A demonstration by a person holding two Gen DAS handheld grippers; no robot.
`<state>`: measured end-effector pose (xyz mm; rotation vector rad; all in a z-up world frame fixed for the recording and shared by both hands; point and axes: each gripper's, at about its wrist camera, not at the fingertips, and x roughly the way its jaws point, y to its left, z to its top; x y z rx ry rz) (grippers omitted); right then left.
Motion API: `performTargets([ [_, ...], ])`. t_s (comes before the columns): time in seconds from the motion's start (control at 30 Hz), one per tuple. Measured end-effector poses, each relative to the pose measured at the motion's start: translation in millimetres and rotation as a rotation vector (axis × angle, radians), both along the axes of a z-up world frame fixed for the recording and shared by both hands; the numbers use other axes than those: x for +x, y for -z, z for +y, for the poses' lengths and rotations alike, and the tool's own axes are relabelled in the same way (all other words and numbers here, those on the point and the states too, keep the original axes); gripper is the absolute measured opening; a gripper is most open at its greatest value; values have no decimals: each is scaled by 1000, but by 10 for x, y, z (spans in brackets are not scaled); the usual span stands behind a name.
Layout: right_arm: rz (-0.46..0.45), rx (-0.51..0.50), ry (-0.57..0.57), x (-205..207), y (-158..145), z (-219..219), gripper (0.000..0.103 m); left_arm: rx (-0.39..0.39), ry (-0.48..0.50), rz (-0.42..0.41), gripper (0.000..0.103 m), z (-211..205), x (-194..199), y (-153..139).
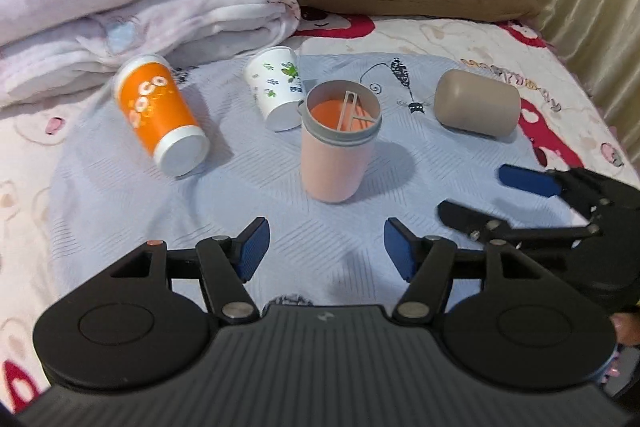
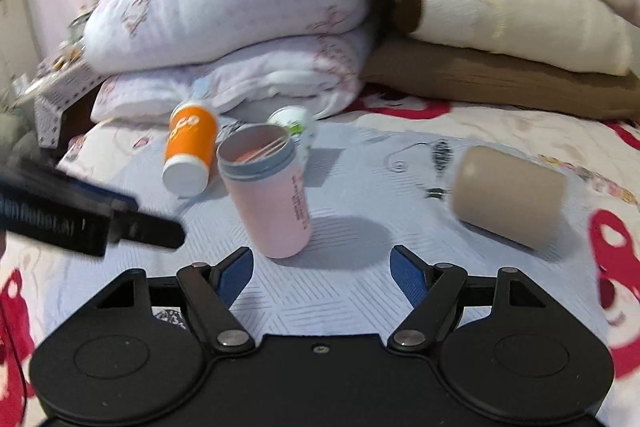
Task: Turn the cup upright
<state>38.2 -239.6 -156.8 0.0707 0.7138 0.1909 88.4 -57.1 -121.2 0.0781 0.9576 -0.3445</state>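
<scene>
Your left gripper (image 1: 324, 247) and right gripper (image 2: 322, 271) gape wide, empty; matte pink cup (image 1: 336, 151) stands upright mid-frame, grey threaded rim.

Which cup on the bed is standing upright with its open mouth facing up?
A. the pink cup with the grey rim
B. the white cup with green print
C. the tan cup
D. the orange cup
A: the pink cup stands on its base with its grey-rimmed mouth open upward, while the orange cup, white cup and tan cup all lie on their sides.
</scene>
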Motion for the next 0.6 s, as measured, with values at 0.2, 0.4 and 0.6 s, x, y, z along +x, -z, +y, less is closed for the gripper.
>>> performTargets([
  [0.2, 5, -17, 78, -238, -280, -50, 79, 5, -5, -6, 62, 44, -293, -325],
  [0.4, 78, -6, 157, -452, -611, -134, 79, -13, 1, -48, 62, 103, -528, -694],
  [0.6, 59, -6, 196, -689, -956, -214, 79, -33, -7, -91, 64, 162, -645, -1001],
])
